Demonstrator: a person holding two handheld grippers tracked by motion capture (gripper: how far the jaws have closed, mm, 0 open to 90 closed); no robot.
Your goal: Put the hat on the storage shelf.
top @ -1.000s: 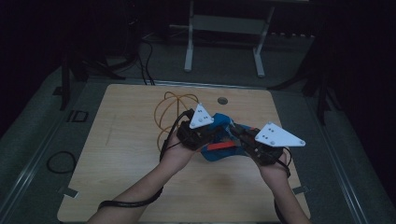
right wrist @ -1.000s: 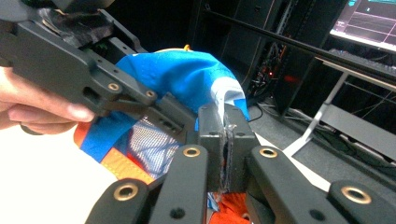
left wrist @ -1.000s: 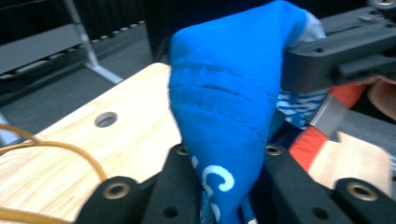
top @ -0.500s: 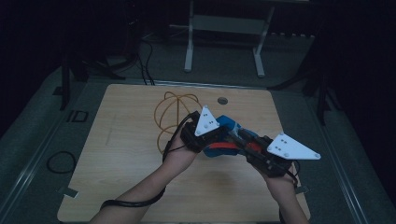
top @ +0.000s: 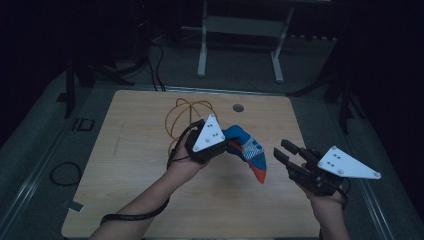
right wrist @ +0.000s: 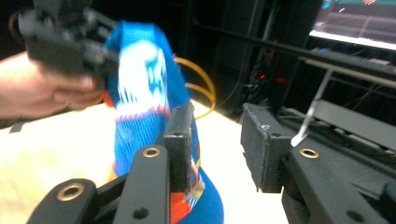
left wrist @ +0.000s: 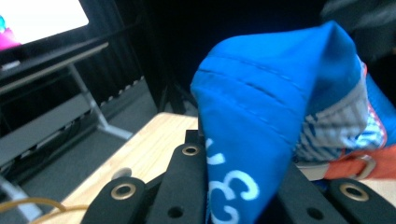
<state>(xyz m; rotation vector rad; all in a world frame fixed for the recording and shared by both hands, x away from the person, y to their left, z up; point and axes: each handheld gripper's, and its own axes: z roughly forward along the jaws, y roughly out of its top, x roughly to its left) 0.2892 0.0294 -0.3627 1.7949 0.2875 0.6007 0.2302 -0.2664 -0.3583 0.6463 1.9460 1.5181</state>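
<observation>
A blue sock with white pattern and a red toe hangs above the table's middle, held at its cuff. My left gripper is shut on that cuff; in the left gripper view the blue fabric bunches between the jaws. To the right of the dangling toe, my right gripper stands open, apart from the sock. In the right gripper view its jaws hold nothing, and the sock hangs just behind the left jaw, with the other hand and gripper above it.
The wooden table has a round hole near its far edge. An orange cable loop lies behind the left gripper. A metal stand sits on the floor beyond the table. A black cable lies left.
My right gripper has let go of the sock, opened and drawn back to the right. The sock now hangs from the left gripper alone, its red toe pointing down.
</observation>
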